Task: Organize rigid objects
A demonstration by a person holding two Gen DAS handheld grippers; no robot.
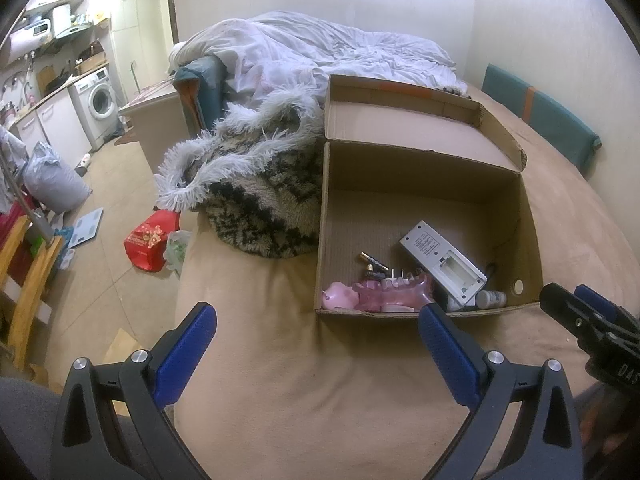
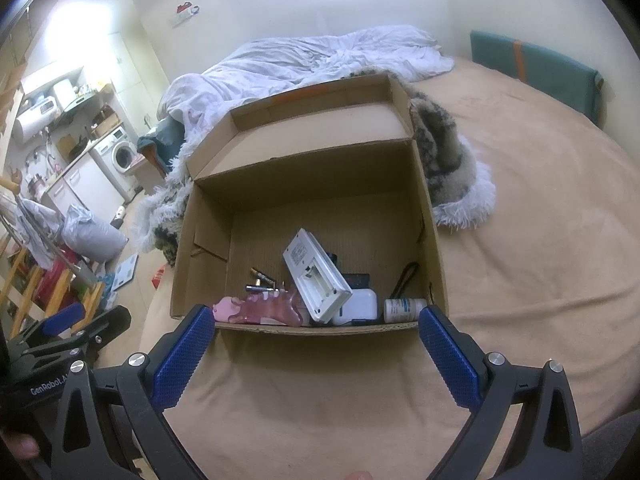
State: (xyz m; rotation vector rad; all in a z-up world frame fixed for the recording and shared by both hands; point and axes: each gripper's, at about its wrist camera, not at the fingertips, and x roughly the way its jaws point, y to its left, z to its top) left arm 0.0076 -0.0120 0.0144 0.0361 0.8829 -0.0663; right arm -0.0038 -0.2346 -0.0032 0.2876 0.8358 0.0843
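An open cardboard box sits on a tan bed. Inside lie a white battery charger, loose batteries, a pink plastic piece, a small white bottle and a white block. My left gripper is open just in front of the box's near wall, holding nothing. My right gripper is open at the same wall, also with nothing between its fingers. Each gripper shows at the edge of the other's view.
A fluffy patterned blanket lies against the box's far side, with a crumpled white duvet behind it. A teal cushion leans on the wall. On the floor at left are a red bag, a scale and a washing machine.
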